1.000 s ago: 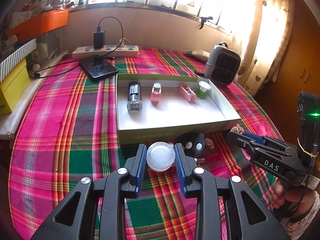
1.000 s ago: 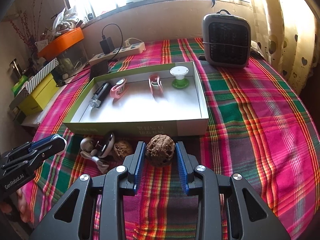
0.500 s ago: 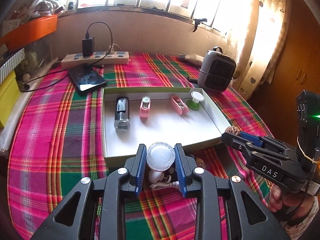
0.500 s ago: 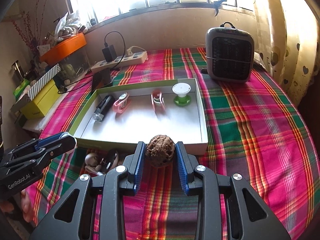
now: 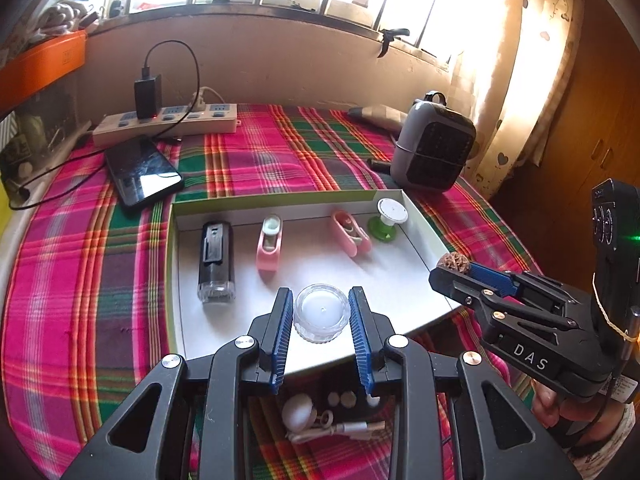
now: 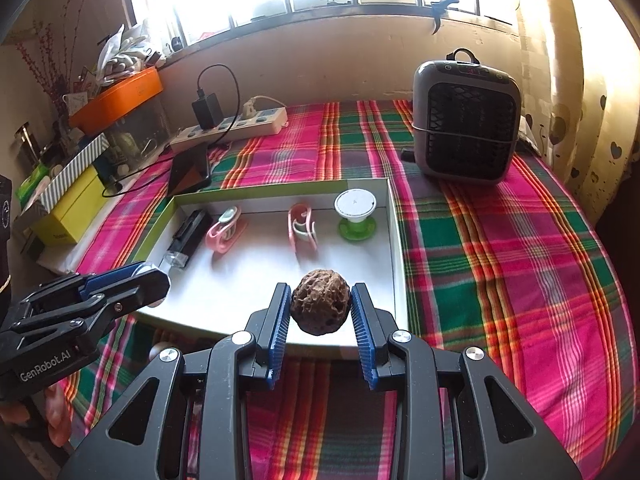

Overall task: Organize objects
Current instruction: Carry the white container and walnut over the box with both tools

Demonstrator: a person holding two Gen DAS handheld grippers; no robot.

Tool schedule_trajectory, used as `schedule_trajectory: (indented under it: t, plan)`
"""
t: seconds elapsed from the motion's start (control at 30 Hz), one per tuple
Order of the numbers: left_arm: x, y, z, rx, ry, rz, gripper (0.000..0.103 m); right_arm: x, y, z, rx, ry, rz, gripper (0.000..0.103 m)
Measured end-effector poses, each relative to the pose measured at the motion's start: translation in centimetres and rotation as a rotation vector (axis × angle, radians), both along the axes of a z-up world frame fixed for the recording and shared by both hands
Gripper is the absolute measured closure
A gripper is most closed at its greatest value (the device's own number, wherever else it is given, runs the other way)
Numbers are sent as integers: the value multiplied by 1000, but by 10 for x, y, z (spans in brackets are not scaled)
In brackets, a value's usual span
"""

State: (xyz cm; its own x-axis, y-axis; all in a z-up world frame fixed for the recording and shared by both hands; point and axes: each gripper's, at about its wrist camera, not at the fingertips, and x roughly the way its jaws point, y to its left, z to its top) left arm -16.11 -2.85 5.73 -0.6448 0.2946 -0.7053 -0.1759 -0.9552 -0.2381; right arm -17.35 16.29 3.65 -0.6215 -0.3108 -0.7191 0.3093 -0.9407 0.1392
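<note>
Four items are already lined up at twelve o'clock in the tray [image 5: 424,236]. A candle [image 5: 321,314] is clamped by the left gripper [image 5: 320,322], a walnut [image 6: 320,307] by the right gripper [image 6: 320,312], both held over the tray's six o'clock edge. A cable [image 5: 340,428] is left on the surface.

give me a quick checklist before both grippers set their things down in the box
1. Left gripper clamped on the clear candle jar: ok.
2. Right gripper clamped on the walnut: ok.
3. Both loads over the box: ok.
4. Bare floor in the box's near half: ok.
5. Grippers apart from each other: ok.
6. Height above the box floor: cannot tell.
</note>
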Motion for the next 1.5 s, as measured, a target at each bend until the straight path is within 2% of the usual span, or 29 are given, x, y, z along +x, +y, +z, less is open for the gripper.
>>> schedule_trajectory:
  t: [0.17,0.43,0.73,1.5]
  plan:
    - [-19,5,0,-1,2,-10,77,-13,-1,-1,14,0,2,71]
    - [-53,6,-11,10,-38,2,77,-34,-3,-8,35,-17,13,71]
    - [-78,17,-16,-6,-50,-19,77,-49,-1,-18,21,-42,12,71]
    - [-106,35,-38,-68,-110,-36,77,-57,-10,-27,53,-17,55,71]
